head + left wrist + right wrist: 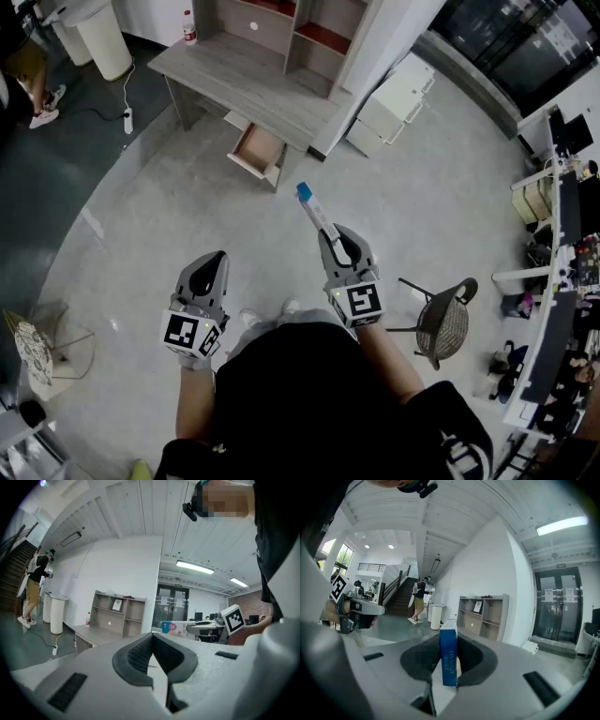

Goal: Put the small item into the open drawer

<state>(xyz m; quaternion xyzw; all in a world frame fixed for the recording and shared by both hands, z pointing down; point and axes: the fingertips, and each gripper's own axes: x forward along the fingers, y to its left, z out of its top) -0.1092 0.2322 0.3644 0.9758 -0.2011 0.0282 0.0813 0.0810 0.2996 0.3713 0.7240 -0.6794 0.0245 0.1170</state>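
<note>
My right gripper (pixel 330 234) is shut on a slim blue-and-white box (pixel 313 210), which sticks out forward past the fingertips. In the right gripper view the box (pixel 448 656) stands upright between the dark pads of the right gripper (pixel 449 667). The open drawer (pixel 258 150) hangs pulled out under the grey desk (pixel 234 70), well ahead of both grippers across bare floor. My left gripper (pixel 217 258) is held low at my left, shut and with nothing in it. In its own view the left gripper (pixel 152 637) shows its pads meeting at the tips.
A shelf unit (pixel 300 23) stands on the desk with a bottle (pixel 189 28) at its left end. A white cabinet (pixel 394 103) sits to the desk's right. A mesh stool (pixel 441 323) is at my right. Another person (pixel 418 602) stands near the stairs.
</note>
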